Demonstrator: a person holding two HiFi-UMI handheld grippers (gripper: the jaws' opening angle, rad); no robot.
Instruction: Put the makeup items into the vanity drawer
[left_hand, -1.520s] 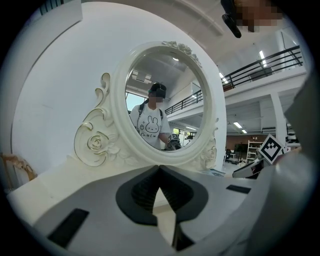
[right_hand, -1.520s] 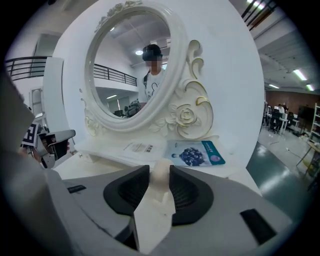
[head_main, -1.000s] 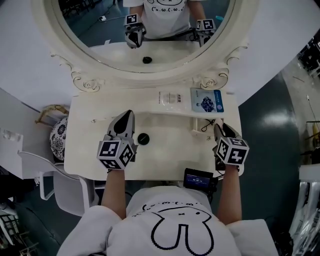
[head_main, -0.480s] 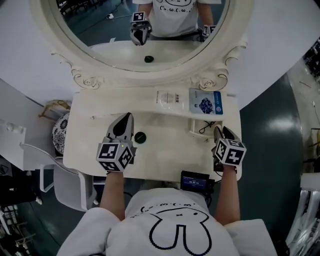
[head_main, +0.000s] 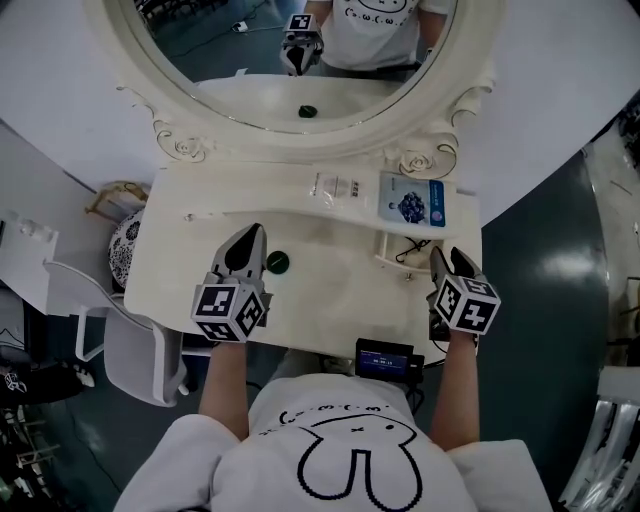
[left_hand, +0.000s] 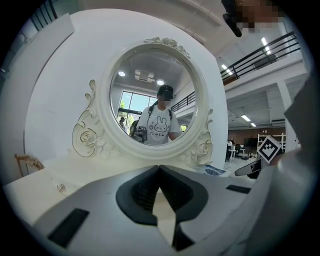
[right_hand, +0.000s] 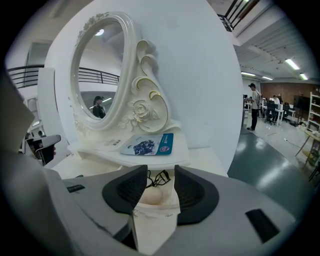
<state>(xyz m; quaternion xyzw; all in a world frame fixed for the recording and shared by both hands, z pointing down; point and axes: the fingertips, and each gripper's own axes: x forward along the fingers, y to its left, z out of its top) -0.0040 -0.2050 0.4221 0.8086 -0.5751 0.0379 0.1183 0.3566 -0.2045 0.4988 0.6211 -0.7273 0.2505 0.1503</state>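
Right gripper: Your right gripper (right_hand: 160, 167) is released. Its jaws have just been opening, and the round drawer knob (right_hand: 150, 196) sits between them unpressed.
Drawer: The small vanity drawer (right_hand: 155, 220) stands pulled out at the worktop's (head_main: 340, 290) right side, likely so items can go in. An eyelash curler (right_hand: 159, 179) already lies inside.
Left gripper: Your left gripper (head_main: 252, 240) is clenched on nothing. It hovers just beside a small black round pot (head_main: 277, 262), probably your next pick.
Shelf: A white sachet (head_main: 335, 187) and a blue sachet (head_main: 413, 203) lie flat below the mirror (head_main: 300, 60), not yet in the drawer.
Writing: The print on both sachets is too small to read.
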